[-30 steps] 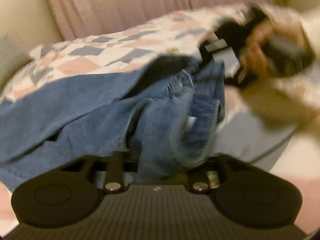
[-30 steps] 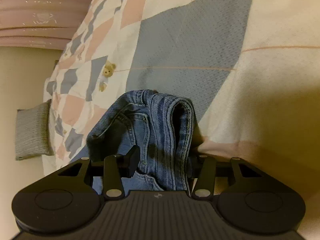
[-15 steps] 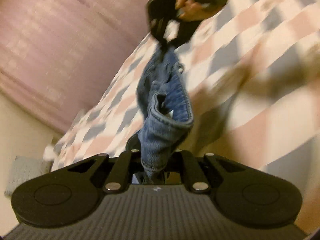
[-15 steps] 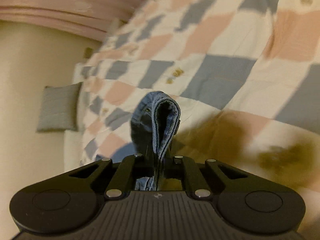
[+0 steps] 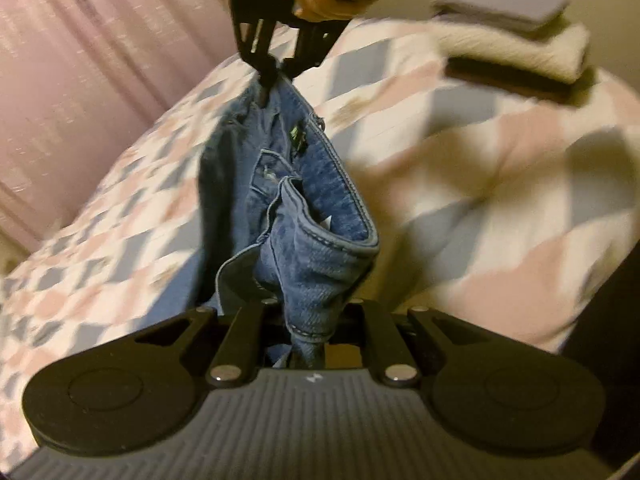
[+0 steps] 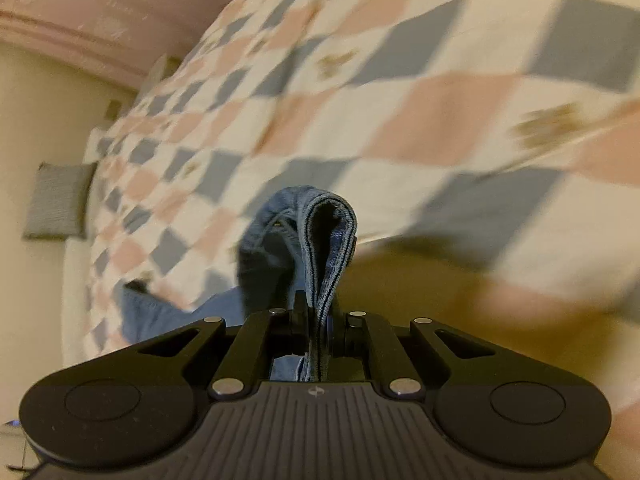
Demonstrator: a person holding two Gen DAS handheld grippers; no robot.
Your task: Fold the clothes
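While both ends hang pinched | jeans (image 5: 304, 216) strung above quilt (image 5: 500, 184), left gripper (image 5: 306, 336) clamped at 6 o'clock, right gripper (image 5: 276, 68) clamped at 12 | judged heavy, limp denim; thick waistband seams give the surest hold.

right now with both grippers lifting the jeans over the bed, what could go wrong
The left gripper pinches only a bunched corner of the blue denim jeans, so the heavy cloth may slip out. The right gripper grips a thin folded edge. Hanging denim could drag and ruck the pink, blue and white checked quilt.
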